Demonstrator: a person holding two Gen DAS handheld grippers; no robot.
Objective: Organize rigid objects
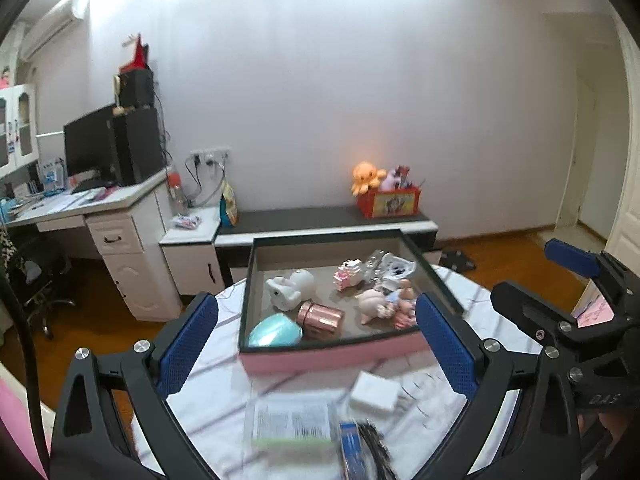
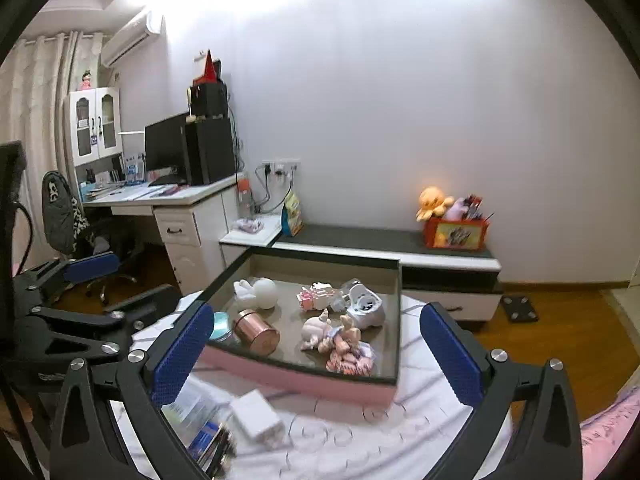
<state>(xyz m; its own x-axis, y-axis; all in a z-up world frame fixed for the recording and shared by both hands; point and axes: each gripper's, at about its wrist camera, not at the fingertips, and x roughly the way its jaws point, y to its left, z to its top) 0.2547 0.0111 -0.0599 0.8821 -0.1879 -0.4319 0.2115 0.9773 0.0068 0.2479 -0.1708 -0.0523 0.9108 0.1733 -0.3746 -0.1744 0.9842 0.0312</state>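
Left gripper (image 1: 316,344): blue-padded jaws wide apart, nothing between them.
Right gripper (image 2: 316,354): likewise spread and empty.
Pink shallow cardboard box (image 2: 304,380): on the round marble-patterned table (image 2: 420,412), holding the trinkets.
Rose-gold metal canister (image 2: 256,334): on its side inside the box – probably light, stiff, slippery; pinch across its round body.
White ceramic figurine (image 1: 283,294): likely fragile – grip gently.

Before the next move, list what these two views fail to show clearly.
- Printed packet, left wrist view: blurred, text unreadable.
- Dark bundle at the table's near edge, right wrist view: blurred and cut off by the left finger.
- Teal egg-shaped thing, right wrist view: mostly hidden behind that finger and the box wall.
- Pile of small figures in the box: too tangled to separate.
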